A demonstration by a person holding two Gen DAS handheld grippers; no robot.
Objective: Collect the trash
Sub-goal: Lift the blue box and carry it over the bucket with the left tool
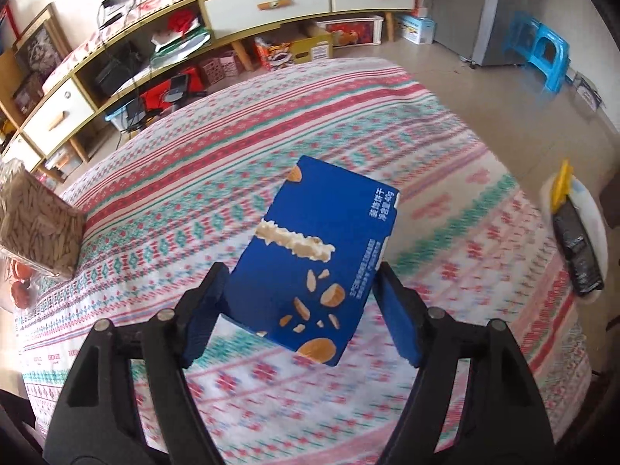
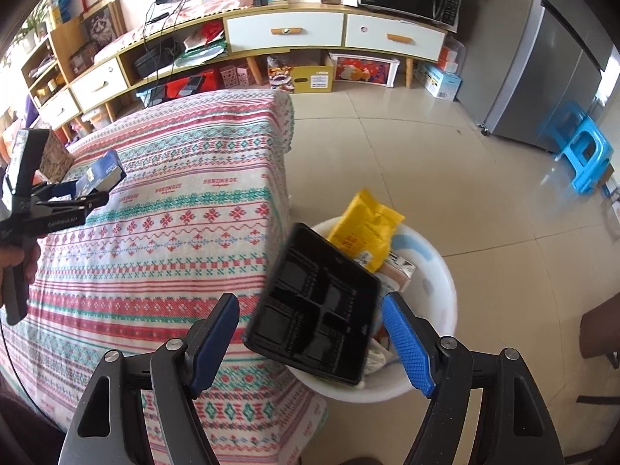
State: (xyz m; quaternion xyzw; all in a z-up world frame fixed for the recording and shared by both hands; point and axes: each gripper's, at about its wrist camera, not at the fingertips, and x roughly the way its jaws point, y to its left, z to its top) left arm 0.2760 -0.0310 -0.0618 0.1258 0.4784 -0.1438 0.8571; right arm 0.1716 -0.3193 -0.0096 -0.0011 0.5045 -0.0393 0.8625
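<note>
Blue snack box [image 1: 314, 259] pinched in left gripper [image 1: 300, 310] jaws, lifted clear of the patterned surface [image 1: 193, 178] for binning. Black tray [image 2: 316, 306] rests tilted on white basin [image 2: 441, 283] rim, trash already inside; right gripper [image 2: 310, 343] jaws spread, gripping nothing.

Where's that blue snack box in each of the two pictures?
Left wrist view: the blue snack box fills the centre, held tilted above the patterned tablecloth in that tool's jaws.
Right wrist view: the same box sits small at the left edge, in the other tool's jaws.
Shared landmark: the white basin, at the left view's right edge.
</note>
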